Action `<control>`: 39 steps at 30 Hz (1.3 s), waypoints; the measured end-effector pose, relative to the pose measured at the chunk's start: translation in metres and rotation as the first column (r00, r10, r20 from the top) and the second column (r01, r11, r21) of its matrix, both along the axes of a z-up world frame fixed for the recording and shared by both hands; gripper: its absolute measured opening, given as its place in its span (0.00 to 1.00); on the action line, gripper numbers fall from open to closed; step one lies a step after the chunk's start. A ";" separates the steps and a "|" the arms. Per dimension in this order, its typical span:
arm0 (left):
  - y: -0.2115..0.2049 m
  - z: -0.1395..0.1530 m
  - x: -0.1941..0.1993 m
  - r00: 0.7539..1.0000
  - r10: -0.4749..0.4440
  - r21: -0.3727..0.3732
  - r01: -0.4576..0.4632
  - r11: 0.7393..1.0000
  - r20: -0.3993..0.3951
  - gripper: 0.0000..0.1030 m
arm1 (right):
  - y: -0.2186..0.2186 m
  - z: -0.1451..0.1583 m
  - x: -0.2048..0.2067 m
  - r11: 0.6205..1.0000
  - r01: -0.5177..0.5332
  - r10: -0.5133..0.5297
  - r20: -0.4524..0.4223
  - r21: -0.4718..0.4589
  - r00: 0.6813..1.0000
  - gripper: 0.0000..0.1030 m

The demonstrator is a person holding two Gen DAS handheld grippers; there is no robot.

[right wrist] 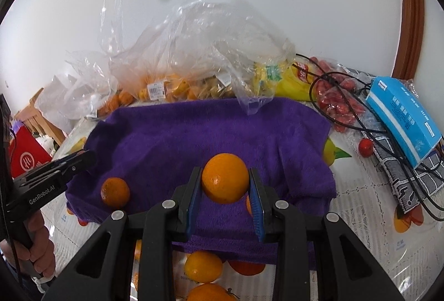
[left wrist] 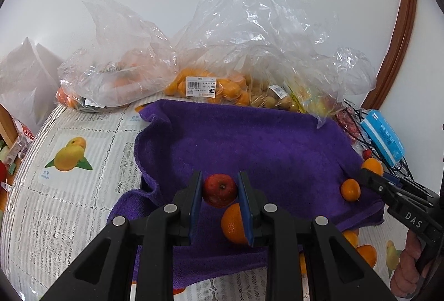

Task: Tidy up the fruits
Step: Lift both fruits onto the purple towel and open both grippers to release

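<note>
Left gripper (left wrist: 219,191) has its jaws clamped on a red apple (left wrist: 219,190), held just above the purple towel (left wrist: 249,140); an orange (left wrist: 233,223) sits on the towel right beneath, partly hidden by the right-hand blue pad. Right gripper (right wrist: 225,180) has its jaws closed around a larger orange (right wrist: 225,178), pads on its left and right flanks, also over the towel (right wrist: 211,128); contact on the right pad looks light, cannot confirm full squeeze.

Other loose fruit: small orange (left wrist: 350,190) at the towel's right edge in the left view; another orange (right wrist: 115,192) at the near-left of the towel in the right view; more oranges (right wrist: 203,266) on the bench below the towel's near hem. Bagged fruit (left wrist: 205,84) lies along the far side under clear plastic; blue box (right wrist: 402,117) and black cable (right wrist: 360,112) sit to the right.

Handling judgement: apple is firm, smooth-skinned, likely a bit slippery; grip across its widest girth, as now, seems right; stem faces the camera, so the pads are clear of it. Orange is round, moderately heavy, with a slightly yielding, dimpled rind that gives friction; take it at the equator, modest force, since squeezing risks bruising and a polar grip would let it squirt out. Both will roll once released; soft towel should damp that.
</note>
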State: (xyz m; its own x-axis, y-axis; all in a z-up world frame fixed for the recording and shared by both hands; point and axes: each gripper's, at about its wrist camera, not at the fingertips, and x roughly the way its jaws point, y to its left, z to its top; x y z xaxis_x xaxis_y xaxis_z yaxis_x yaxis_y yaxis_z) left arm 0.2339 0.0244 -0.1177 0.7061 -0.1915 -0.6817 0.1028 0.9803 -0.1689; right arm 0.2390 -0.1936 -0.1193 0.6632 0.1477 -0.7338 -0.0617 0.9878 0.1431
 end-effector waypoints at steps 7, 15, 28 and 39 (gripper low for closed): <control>-0.003 -0.003 0.001 1.000 -0.001 0.008 0.001 1.000 -0.010 0.24 | 0.007 -0.006 0.001 1.000 -0.018 0.017 -0.031 -0.014 0.999 0.31; -0.002 -0.007 0.004 0.999 0.013 0.019 -0.013 1.000 -0.036 0.24 | 0.015 -0.013 0.000 0.998 -0.053 0.051 -0.066 -0.027 0.997 0.31; -0.010 -0.014 0.005 0.998 -0.012 0.034 0.014 0.999 -0.063 0.24 | 0.010 -0.008 -0.002 0.999 -0.036 0.035 -0.052 -0.009 0.998 0.31; -0.015 -0.015 0.003 0.997 -0.034 0.040 0.037 0.998 -0.072 0.33 | 0.005 0.000 -0.007 1.000 -0.011 0.011 -0.014 -0.005 1.000 0.43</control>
